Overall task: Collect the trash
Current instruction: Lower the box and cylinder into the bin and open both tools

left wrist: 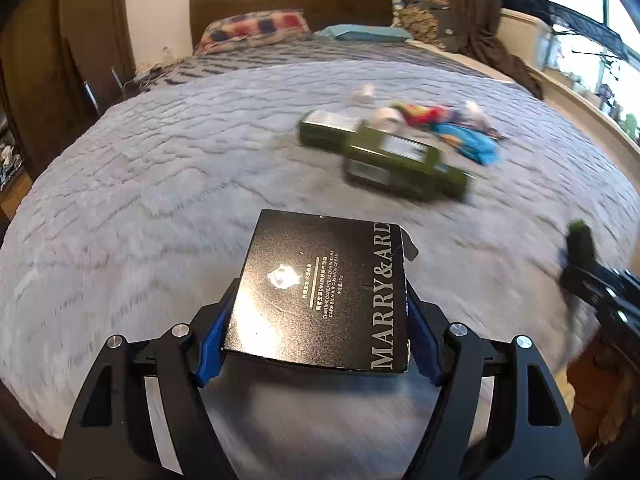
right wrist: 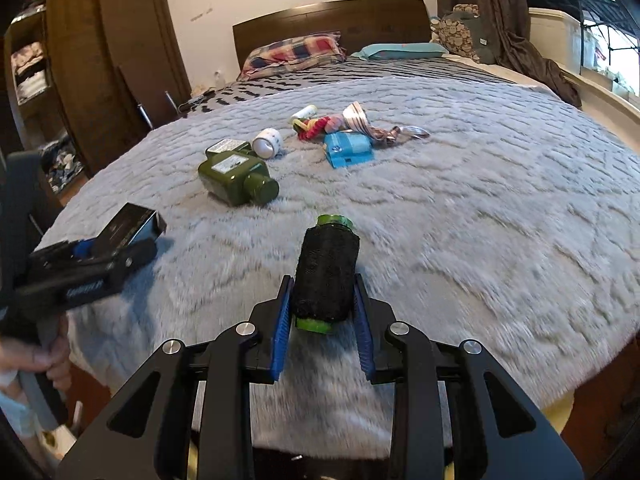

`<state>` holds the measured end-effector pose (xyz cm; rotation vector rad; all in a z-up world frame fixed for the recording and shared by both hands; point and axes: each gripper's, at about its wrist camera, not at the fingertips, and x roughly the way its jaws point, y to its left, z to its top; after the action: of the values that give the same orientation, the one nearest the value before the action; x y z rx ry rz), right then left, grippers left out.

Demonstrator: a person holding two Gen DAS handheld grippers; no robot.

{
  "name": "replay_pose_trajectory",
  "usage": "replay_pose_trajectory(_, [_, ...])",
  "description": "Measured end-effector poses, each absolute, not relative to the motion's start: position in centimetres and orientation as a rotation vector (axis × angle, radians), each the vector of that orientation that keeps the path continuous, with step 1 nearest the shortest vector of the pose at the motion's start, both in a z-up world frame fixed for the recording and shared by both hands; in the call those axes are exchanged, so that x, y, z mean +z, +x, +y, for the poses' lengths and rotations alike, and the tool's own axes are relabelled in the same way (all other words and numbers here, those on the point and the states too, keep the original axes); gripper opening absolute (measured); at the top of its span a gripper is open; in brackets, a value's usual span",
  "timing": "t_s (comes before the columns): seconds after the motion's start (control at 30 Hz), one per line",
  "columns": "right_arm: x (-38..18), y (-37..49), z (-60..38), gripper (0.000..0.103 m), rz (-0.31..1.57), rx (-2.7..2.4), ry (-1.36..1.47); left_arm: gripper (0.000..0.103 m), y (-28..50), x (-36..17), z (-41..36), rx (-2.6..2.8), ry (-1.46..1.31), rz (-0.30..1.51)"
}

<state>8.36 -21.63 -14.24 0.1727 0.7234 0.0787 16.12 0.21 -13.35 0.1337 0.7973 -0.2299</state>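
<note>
So, the left gripper is seen with its blue-padded fingers spread fairly wide and clamped on both side edges of a flat black box. It's a glossy cardboard carton with silver lettering, one flap at the far corner bent open, held up over the near edge of the bed.

The right gripper is drawn in narrow, its ribbed blue fingers pinching a small cylinder wrapped in rough black mesh, with bright green showing at both ends. It's also held above the bed.

The bed is covered by a shaggy grey blanket with a wavy raised pattern. The rest of the trash is piled further up it: a squat dark green bottle lying on its side with a round cap, a green box just behind it, a white roll, a blue packet and some crumpled coloured wrappers.

In the left wrist view that pile is smeared by motion blur, so labels can't be read there. A hand on the left gripper's handle is only partly seen at the frame edge.
</note>
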Motion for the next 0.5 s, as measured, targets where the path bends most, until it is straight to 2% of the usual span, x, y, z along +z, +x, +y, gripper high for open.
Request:
replay_pose_trajectory(0.2, [-14.5,4.5,-22.4,0.029,0.738,0.114,0.188,0.07,9.5,-12.9,-1.6,-0.29,0.13,0.753])
replay_pose_trajectory(0.5, [-16.8,-0.7,-22.2,0.029,0.805,0.164,0.194,0.07,2.6,-15.7,-3.1,-0.353,0.097,0.817])
